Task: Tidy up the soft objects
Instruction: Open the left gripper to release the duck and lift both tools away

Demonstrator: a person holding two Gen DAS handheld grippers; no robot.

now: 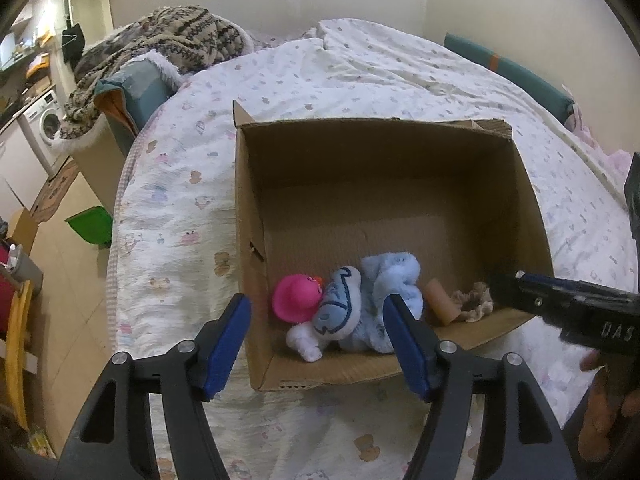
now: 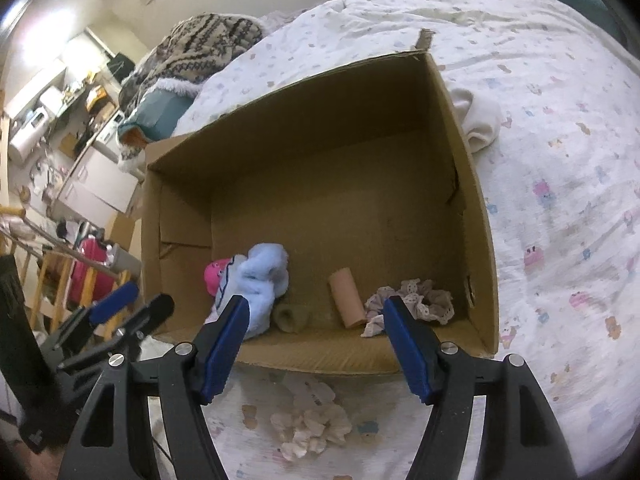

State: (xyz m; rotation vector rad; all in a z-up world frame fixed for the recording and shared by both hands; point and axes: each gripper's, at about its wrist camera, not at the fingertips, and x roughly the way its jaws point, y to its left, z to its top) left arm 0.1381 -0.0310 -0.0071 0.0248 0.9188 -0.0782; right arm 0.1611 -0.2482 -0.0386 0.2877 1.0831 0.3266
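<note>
An open cardboard box [image 1: 248, 208] sits on the bed. Along its near wall lie a pink toy [image 1: 294, 298], a blue and white plush [image 1: 372, 292], a beige roll [image 1: 440, 306] and a lacy scrunchie [image 1: 474, 300]. My left gripper [image 1: 317, 304] hovers open above the plush, its pads clear of it. In the right wrist view my right gripper [image 2: 317, 304] hangs open over the box's near wall [image 2: 320, 356], holding nothing. Beyond it lie the plush [image 2: 260, 276], a small olive cloth piece [image 2: 292, 318], the roll [image 2: 346, 298] and the scrunchie [image 2: 424, 300].
A cream scrunchie [image 2: 312, 424] lies on the quilt in front of the box. A white cloth [image 2: 480, 120] rests beside the box's right wall. A knitted blanket [image 1: 168, 36] is piled at the bed's far left. Furniture and a washing machine [image 1: 44, 120] stand left of the bed.
</note>
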